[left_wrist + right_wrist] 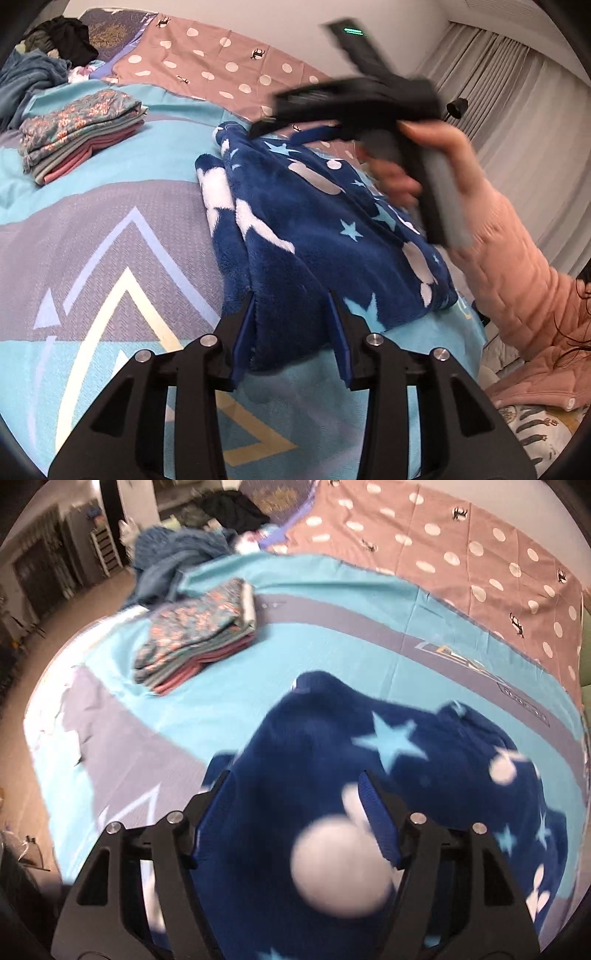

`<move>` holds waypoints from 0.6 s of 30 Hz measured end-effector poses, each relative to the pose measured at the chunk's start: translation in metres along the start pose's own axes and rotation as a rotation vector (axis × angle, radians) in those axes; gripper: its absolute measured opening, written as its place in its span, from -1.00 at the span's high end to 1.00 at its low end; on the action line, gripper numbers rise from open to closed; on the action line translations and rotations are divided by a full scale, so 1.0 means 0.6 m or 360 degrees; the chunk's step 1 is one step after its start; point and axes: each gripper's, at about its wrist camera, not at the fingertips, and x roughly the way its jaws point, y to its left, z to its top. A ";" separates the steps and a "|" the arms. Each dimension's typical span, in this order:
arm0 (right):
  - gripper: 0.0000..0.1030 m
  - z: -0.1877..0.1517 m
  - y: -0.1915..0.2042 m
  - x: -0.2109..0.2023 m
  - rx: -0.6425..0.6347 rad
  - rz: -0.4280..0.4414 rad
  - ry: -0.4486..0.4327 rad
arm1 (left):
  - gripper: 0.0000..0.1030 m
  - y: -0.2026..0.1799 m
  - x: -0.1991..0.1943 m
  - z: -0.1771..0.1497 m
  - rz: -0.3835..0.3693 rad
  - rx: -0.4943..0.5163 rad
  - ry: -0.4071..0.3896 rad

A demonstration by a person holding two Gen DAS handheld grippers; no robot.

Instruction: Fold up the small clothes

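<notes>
Left claw [291, 317] open w/ blue fleece [314, 221] between; right claw [295, 794] open over it.

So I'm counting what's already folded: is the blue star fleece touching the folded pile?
Apart. The right wrist view shows a strip of bare bedsheet between the blue star fleece and the folded pile.

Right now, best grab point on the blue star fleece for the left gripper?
Near hem corner of the blue star fleece, where it lies between the left gripper fingers. Come in low from the near side: that edge is a thick folded lip on the bedsheet.
</notes>
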 end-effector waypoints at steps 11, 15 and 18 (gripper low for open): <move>-0.30 0.076 0.047 0.119 -0.0140 -0.0451 0.0214 | 0.25 0.012 -0.025 0.013 -0.0015 -0.0051 -0.0083; 0.40 0.070 0.040 0.139 -0.0120 -0.0419 0.0272 | 0.25 0.016 -0.004 0.013 -0.0111 -0.0056 -0.0003; 0.77 0.073 0.033 0.129 -0.0075 -0.0407 0.0222 | 0.33 0.030 0.014 0.007 -0.0118 -0.0114 0.0068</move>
